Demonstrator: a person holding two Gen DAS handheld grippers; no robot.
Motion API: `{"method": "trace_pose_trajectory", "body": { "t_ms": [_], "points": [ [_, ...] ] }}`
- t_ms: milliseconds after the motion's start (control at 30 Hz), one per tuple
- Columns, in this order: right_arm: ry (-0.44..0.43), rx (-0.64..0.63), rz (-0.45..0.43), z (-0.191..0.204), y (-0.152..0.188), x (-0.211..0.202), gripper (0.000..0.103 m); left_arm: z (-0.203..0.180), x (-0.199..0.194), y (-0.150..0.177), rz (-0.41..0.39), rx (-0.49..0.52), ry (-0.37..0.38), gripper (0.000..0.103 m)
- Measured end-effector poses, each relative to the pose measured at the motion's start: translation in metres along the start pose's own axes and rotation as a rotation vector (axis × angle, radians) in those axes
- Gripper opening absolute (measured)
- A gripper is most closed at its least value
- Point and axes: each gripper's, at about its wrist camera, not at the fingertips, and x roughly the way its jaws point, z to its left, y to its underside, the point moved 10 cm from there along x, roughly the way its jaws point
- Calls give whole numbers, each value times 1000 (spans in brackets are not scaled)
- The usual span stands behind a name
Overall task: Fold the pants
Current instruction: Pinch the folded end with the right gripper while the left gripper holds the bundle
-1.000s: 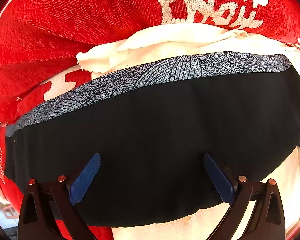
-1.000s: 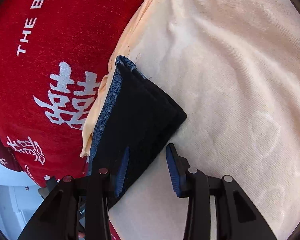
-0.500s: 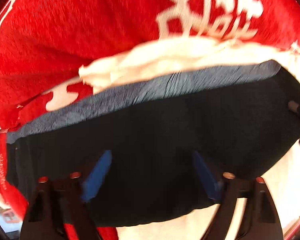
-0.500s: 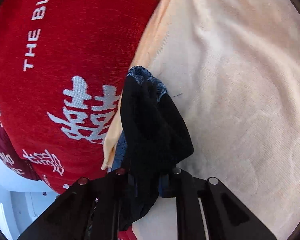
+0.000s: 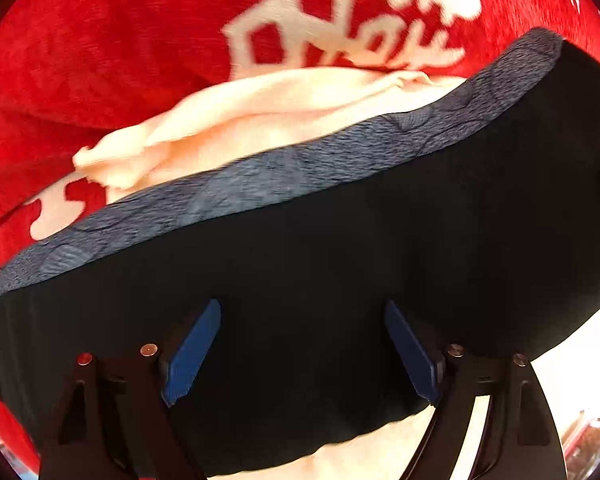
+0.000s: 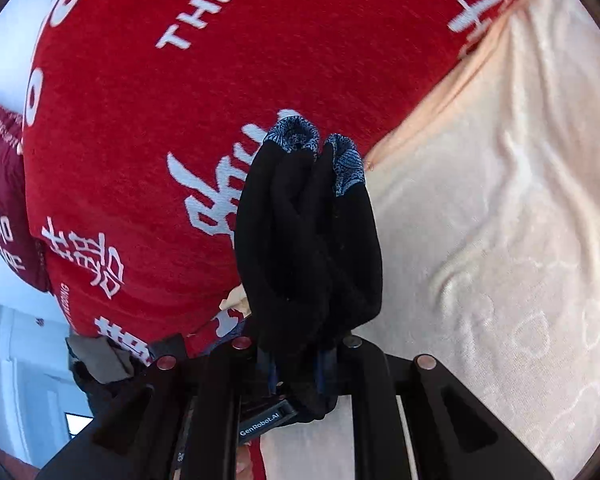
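Observation:
The black pants [image 5: 340, 264] with a grey-blue patterned hem band [image 5: 284, 172] fill the left wrist view, folded flat. My left gripper [image 5: 300, 348] stands open low over the black cloth, its blue pads [image 5: 192, 352] spread wide with nothing pinched. In the right wrist view my right gripper [image 6: 296, 368] is shut on a bunched corner of the pants [image 6: 308, 240], which rises lifted between its fingers, the patterned hem [image 6: 296, 136] at the top. In the left wrist view the right end of the pants curls upward.
A cream towel [image 6: 500, 240] lies under the pants, also visible as cream towel [image 5: 260, 112] beyond the hem. A red blanket with white characters [image 6: 180, 100] covers the surface to the left and behind. A white wall and floor [image 6: 16, 340] show at lower left.
My right gripper closed on the pants corner and lifted it, bunching the cloth. The right end of the pants has risen. My left gripper stayed open, its pads somewhat closer together.

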Motion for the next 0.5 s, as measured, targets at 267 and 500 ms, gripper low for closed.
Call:
{"method": "trace_pose_trajectory", "body": {
  "t_ms": [267,500],
  "points": [
    [142,-318,11,104,45,22,14,104,-54,22,-77,-78,-39,86],
    [231,-557,150,180,153,125,15,244,-78,75,-50,-212,-110,86]
  ]
}}
